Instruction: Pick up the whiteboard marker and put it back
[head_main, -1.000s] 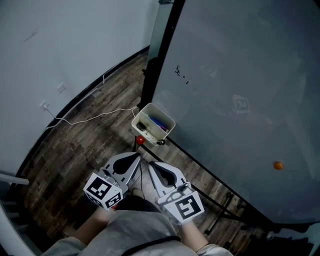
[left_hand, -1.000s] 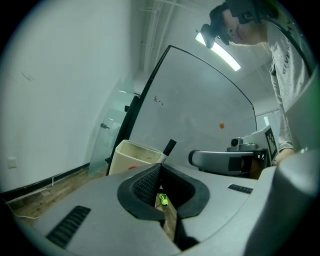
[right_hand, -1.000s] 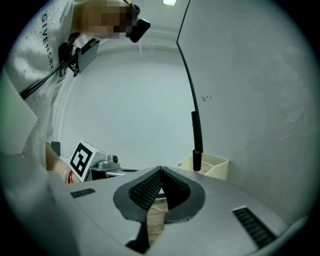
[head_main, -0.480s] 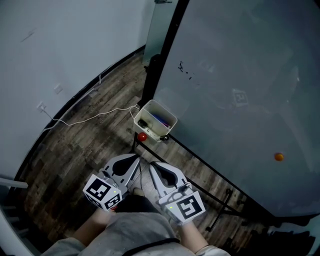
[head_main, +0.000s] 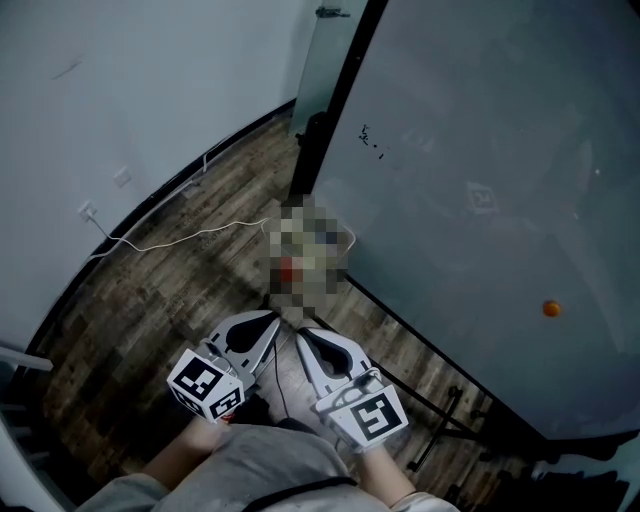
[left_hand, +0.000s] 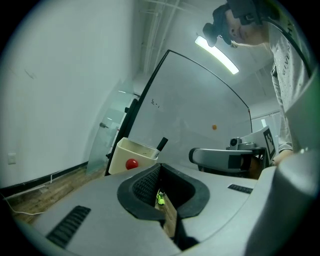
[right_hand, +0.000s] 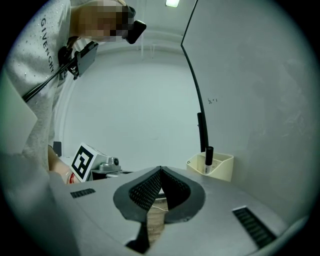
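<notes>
I see the whiteboard marker standing nearly upright inside the cream holder box, its black cap poking above the rim and the pale barrel dropping down inside it.

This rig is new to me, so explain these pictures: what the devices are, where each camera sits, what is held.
No robot here: a person holds a pair of tongs in each hand, the left tongs and the right tongs. The cubes with square patterns belong to them. One picture comes from a camera on the person's head, looking down; the other two from cameras riding on each pair, looking along its jaws. Both pairs are shut and hold nothing. There is no table: below lies a wooden floor with a white cable. Ahead stands a whiteboard with a cream holder box at its lower corner; a black whiteboard marker stands in it.
</notes>
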